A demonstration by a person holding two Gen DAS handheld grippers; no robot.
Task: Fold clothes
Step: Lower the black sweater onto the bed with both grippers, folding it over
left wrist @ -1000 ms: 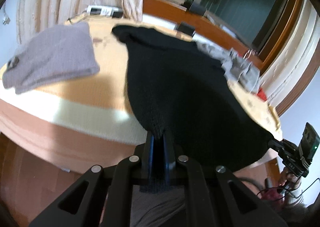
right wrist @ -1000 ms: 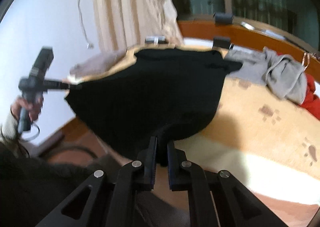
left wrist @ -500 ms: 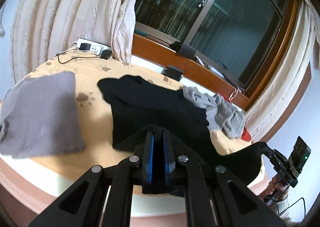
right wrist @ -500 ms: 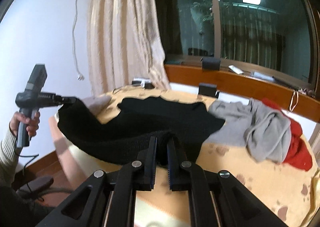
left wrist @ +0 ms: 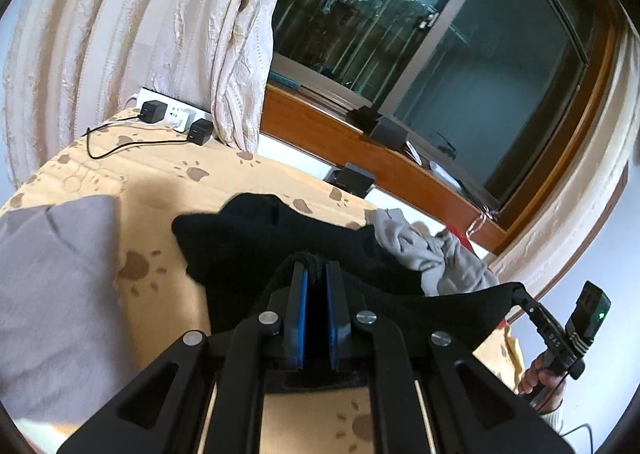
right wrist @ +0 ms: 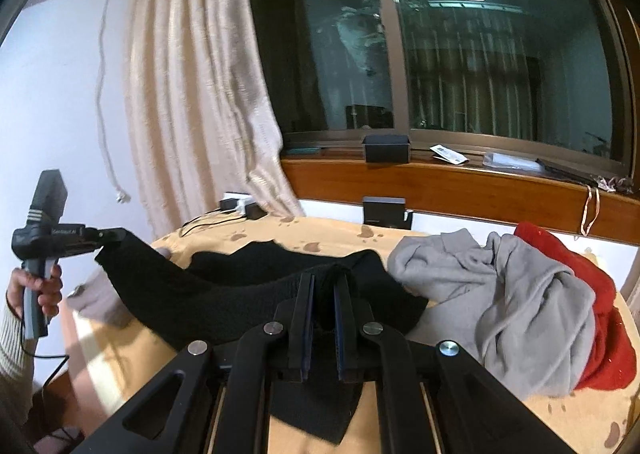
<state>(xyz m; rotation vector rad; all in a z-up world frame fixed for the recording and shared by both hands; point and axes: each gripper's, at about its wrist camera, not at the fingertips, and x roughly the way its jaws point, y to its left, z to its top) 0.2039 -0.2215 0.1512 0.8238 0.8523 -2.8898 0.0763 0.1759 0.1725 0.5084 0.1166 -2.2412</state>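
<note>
left gripper, jaws clenched on one corner of the hem of a black knit sweater; right gripper, jaws likewise clamped on the other corner of the same hem. between the two grips the hem runs as a taut black band held above the bed, while the far part of the sweater, with its neck end toward the window, lies on the paw-print bedspread. judged step: carrying the lifted hem over toward the far end to fold the body in half.

surroundings, outward from the grips: a folded grey garment just beside the sweater on the left; a crumpled grey hoodie touching the sweater's far right edge, with a red garment behind it; chargers and a black cable near the curtain, well apart.

risks, as judged: only a small bite of thick knit sits between each pair of pads, so tension across the hem could pull a corner free and let the fold collapse. unequal travel of the two hands would lay the hem askew. the hem swinging forward on the right could land on or drag the grey hoodie, since the two already touch there. the far sleeve is not clearly visible and may bunch beneath the fold.
</note>
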